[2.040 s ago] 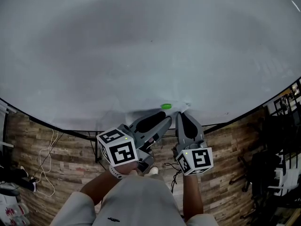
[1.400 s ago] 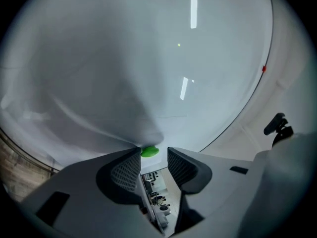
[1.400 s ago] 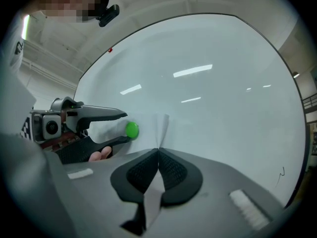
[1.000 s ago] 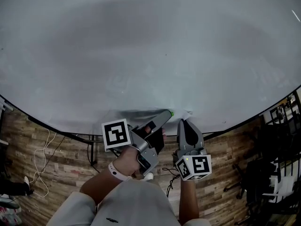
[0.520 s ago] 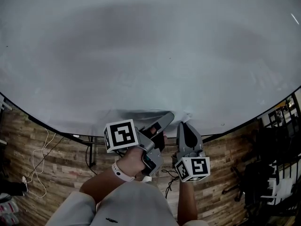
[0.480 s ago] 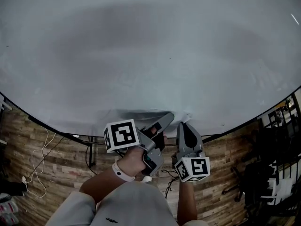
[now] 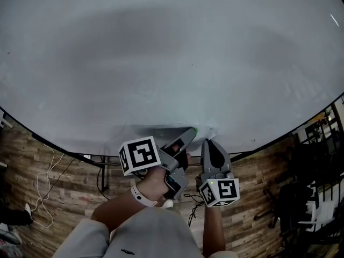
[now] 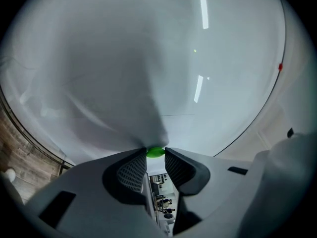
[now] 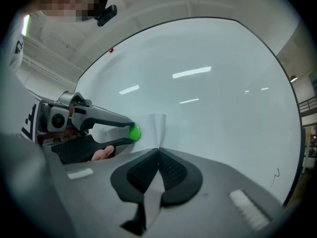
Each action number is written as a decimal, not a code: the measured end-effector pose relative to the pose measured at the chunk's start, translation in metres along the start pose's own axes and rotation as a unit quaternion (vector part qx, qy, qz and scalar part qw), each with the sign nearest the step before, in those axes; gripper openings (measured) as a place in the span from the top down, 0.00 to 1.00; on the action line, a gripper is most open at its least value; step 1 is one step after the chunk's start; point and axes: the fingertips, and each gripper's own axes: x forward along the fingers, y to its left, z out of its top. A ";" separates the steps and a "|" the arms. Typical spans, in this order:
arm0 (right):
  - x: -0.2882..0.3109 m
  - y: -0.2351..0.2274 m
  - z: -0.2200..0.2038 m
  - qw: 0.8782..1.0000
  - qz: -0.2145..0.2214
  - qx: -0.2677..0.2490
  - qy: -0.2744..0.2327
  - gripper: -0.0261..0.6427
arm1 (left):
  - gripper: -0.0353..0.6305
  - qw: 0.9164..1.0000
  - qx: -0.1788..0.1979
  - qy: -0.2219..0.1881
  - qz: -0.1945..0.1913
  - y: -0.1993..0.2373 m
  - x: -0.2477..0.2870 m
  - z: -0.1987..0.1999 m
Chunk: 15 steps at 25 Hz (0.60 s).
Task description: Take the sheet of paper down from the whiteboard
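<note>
I read the left gripper (image 7: 189, 135) as closing. Its jaws are drawing in on the green magnet (image 8: 155, 152), which sits between the two tips, and in the right gripper view both tips lie against the magnet's sides. Two seconds ago the condition was different. The magnet stood clear on the whiteboard (image 7: 172, 63) ahead of the jaws, the left gripper lay flatter, and its marker cube (image 7: 140, 155) was lower and further left. One second ago the gripper had rolled and its upper tip had reached the magnet. Since then the jaws have narrowed, and the gripper has kept its place apart from a slight further roll. The right gripper (image 9: 158, 151) is unchanged across all frames. Its jaws are pressed fully together on the sheet of paper (image 9: 158, 125), which runs down between the pads and out behind them. The sheet is still on the whiteboard, near the board's lower edge. The magnet lies on it, and the part beside the magnet is creased away from the surface into the right gripper. Both grippers point at the board side by side, with the right one just beside the left.
</note>
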 end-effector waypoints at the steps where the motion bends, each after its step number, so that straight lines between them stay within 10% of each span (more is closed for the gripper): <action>1: 0.000 -0.001 0.001 1.000 -0.001 0.003 0.000 0.94 | 0.77 1.000 0.000 0.000 -0.001 -0.001 0.000 0.000; 15: -0.007 -0.006 0.004 1.000 -0.019 0.005 -0.004 0.94 | 0.77 1.000 0.010 -0.006 0.002 0.003 -0.012 0.001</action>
